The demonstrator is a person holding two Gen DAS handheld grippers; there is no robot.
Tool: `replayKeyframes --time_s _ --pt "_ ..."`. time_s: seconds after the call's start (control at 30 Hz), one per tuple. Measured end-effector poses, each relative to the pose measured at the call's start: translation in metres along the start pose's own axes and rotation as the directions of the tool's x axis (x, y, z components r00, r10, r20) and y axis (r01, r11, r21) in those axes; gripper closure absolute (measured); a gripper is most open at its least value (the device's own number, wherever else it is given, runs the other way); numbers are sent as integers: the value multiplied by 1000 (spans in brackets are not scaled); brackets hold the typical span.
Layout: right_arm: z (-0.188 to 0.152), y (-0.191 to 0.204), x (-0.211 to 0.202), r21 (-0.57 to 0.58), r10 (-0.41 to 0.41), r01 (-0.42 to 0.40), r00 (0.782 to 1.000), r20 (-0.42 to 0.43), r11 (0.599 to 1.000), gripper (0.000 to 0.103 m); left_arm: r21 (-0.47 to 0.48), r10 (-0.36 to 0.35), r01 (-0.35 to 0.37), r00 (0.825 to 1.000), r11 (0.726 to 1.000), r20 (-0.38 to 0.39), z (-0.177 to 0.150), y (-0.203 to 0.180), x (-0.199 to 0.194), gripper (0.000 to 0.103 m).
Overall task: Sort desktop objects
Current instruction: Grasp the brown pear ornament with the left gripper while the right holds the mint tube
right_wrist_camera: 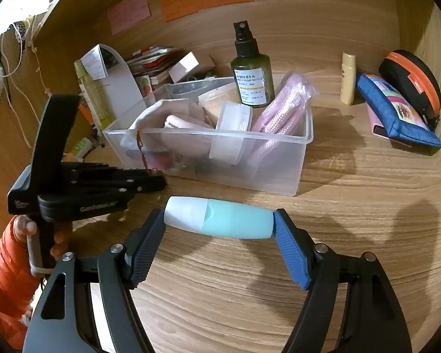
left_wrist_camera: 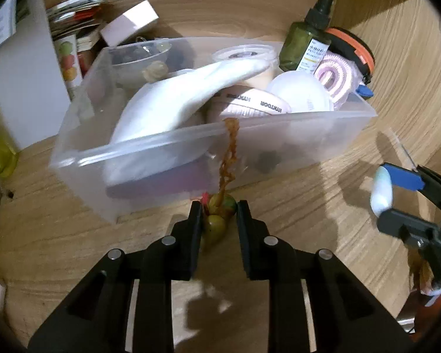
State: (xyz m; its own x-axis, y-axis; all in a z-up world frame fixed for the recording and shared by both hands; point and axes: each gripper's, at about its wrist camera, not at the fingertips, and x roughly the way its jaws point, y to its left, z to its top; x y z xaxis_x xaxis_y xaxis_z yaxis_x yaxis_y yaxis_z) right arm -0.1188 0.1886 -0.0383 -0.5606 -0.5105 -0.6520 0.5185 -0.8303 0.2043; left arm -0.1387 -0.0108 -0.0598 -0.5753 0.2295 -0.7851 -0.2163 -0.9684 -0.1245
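- Left wrist view: left gripper point(left_wrist_camera: 219, 210) fingers pinch a green bead charm point(left_wrist_camera: 220, 213); its brown cord point(left_wrist_camera: 228, 153) drapes over the front rim of the bin point(left_wrist_camera: 308, 144) on the tabletop point(left_wrist_camera: 323, 220).
- Right wrist view: right gripper point(right_wrist_camera: 219, 220) fingers clamp a teal bottle point(right_wrist_camera: 219, 217) by its ends, above the tabletop, in front of the bin point(right_wrist_camera: 279, 161).

pale teal tube point(right_wrist_camera: 220, 219), white cap; dark green bottle point(right_wrist_camera: 251, 72).

Warm indoor light, soft shadows, fisheye-warped edges

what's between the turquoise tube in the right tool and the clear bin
Only bare wooden desk lies between the turquoise tube and the clear bin, as the right wrist view shows.
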Motion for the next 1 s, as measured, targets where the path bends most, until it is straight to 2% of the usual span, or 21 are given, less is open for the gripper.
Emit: replayKeyframes --time_s 0.27,0.5,0.57,0.83,1.0 --pt "11 -1 1 7 -15 15 1000 11 1000 32 -19 -35 37 997 999 73 -18 10 -42 80" --pt "22 4 -1 10 -27 26 999 32 1000 32 -4 -47 49 986 999 160 -5 7 -69 80" --pt "25 5 -2 8 -33 32 999 40 999 32 4 -53 53 982 999 181 0 6 -73 83" --pt "40 6 -7 5 -58 58 996 73 998 32 31 -76 71 974 997 213 17 8 -74 85" --pt "44 4 -7 3 -68 68 995 76 998 32 60 -82 73 982 996 171 9 6 -65 85"
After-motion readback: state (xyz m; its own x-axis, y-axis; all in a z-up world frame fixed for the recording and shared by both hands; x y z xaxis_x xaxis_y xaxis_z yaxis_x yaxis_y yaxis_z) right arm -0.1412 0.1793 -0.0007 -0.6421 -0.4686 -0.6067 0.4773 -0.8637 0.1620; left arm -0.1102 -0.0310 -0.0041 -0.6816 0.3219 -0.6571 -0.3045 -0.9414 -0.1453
